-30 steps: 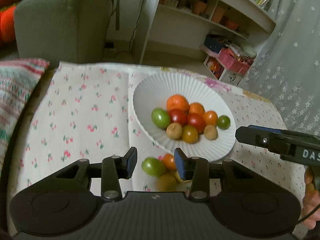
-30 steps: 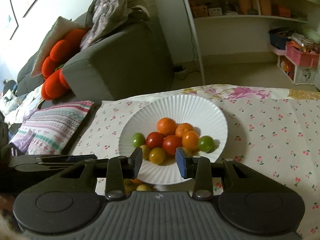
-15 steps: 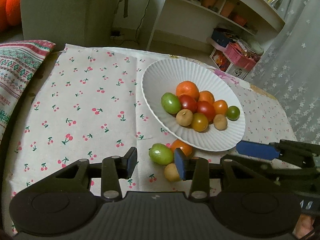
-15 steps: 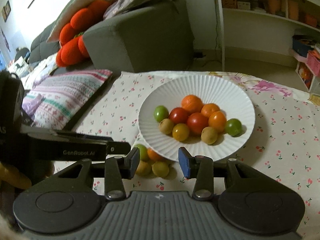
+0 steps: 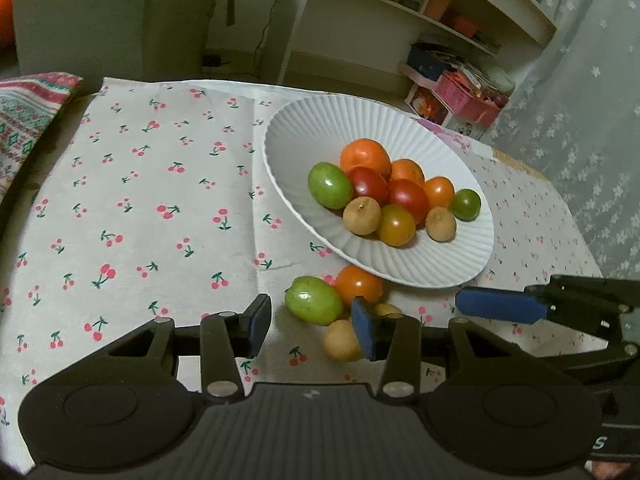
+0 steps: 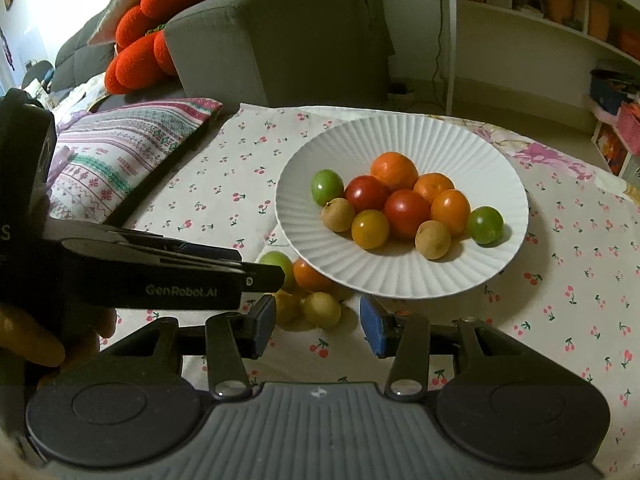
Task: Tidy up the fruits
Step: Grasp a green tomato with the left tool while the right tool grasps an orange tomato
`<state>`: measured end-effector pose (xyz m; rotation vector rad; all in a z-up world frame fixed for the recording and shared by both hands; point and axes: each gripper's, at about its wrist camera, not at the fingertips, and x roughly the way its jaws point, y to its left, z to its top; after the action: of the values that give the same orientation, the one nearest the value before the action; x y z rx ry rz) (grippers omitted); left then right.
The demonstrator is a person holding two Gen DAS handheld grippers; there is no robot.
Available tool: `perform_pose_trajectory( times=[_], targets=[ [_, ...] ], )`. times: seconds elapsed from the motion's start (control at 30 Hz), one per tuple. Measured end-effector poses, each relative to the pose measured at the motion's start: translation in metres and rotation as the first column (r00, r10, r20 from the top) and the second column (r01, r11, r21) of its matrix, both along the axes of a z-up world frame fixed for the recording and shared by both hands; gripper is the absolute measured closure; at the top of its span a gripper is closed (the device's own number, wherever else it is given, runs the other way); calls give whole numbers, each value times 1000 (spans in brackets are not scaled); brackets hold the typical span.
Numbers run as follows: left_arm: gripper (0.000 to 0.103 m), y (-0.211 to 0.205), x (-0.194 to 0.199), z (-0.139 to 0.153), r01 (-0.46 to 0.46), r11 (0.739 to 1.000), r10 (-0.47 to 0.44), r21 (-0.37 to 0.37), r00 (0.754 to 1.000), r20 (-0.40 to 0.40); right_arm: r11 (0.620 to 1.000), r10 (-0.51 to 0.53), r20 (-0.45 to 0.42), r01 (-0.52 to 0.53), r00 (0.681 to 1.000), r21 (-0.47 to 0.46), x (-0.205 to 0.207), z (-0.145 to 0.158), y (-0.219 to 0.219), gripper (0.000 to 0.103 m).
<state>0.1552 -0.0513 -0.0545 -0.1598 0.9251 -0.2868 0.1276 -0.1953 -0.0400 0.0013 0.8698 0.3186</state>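
- Sitting on the cloth at the near rim of the white ribbed ceramic plate, just below centre of the left wrist view, four loose fruits are seen: a glossy green oval tomato, a round orange tomato, a tan round longan and a second pale one mostly hidden.
- Ten fruits are already piled in the plate, at centre right of both views.
- The left gripper is held low with its blue-padded fingers spread wide and empty; the green tomato lies just ahead of the gap.
- The right gripper is likewise wide and empty, with a yellowish round fruit just beyond its tips.
- For a clean pick, one fruit should probably be singled out and closed on gently, since smooth round skins may slip or roll.
- The cherry-print white tablecloth fills the left of the frame.
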Motion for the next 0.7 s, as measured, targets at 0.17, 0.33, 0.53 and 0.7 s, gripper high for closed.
perform_pose_trajectory(
  times=[0.17,0.33,0.53,0.7],
  targets=[
    [69,-2,5,-5,10,1000,-11,28,1000,13,1000,-5,-4,5,1000,-6,1,-3,0,60],
    [69,-4,7,-8,25,999,-26,38,999,29,1000,-12,-11,11,1000,-14,3,-6,0,60],
    [80,-3,8,-10,54,998,-56,33,998,43,1000,-15,-8,15,1000,-19,5,-10,1,60],
    [81,3,9,-9,29,1000,-29,11,999,18,1000,-28,-2,28,1000,4,8,-17,0,60]
  ],
)
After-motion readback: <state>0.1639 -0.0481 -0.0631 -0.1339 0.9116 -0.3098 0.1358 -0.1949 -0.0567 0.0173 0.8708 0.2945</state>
